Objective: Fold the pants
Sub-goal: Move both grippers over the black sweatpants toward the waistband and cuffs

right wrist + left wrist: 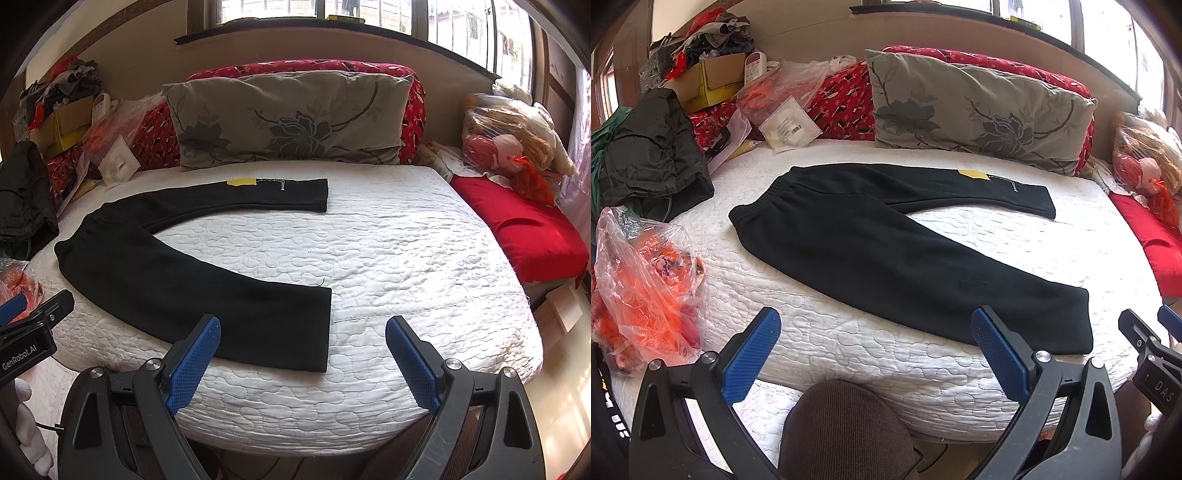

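**Folding not yet begun: pants spread open on bed, both claws empty**

Hovering at the near edge of the bed [406,236], the left claw [875,350] and right claw [303,354] each stand with jaws wide apart and nothing between them. Neither touches cloth. A knee in brown corduroy [846,428] shows below the left claw.

Just beyond them the black pants [886,236] lie flat on the white quilted cover, waistband toward the left side, the two legs splayed in a V. The near leg ends at a hem [325,325] close to the right claw; the far leg runs toward the pillow [288,122] and carries a yellow tag [242,182].

Judgement on handling: the fabric looks like thick, soft fleece, light and limp. It should drape and sag when lifted, and will not hold shape. It appears grippy rather than slick, and may drag on the quilting.

Recommended hold: pinch the near hem with the right claw and the near end of the waistband [757,210] with the left, then carry that leg over onto the far one.

Farther back, bags [646,277], a box [709,81] and dark clothing [653,144] crowd the left side, clear of the pants.
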The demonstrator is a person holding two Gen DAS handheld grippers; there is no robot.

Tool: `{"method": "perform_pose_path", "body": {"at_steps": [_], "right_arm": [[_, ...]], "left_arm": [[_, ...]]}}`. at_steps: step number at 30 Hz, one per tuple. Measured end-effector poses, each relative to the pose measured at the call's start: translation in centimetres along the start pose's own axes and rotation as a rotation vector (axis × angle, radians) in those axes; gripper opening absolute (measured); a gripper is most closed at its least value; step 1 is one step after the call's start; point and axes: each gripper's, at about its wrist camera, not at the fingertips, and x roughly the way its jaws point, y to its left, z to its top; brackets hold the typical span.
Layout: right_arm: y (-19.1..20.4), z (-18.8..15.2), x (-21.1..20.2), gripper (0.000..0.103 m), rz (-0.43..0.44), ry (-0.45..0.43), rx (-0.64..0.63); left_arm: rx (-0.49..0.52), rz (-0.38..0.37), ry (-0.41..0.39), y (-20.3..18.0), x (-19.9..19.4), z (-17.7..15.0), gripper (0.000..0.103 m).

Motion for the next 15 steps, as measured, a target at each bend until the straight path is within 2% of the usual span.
{"method": "perform_pose_path", "body": {"at_steps": [15], "right_arm": [[0.02, -0.07, 0.49, 0.092, -0.001, 0.012, 0.003]], "left_arm": [[-0.001, 0.011, -0.027, 0.37, -0.29, 0.69, 0.103]]}}
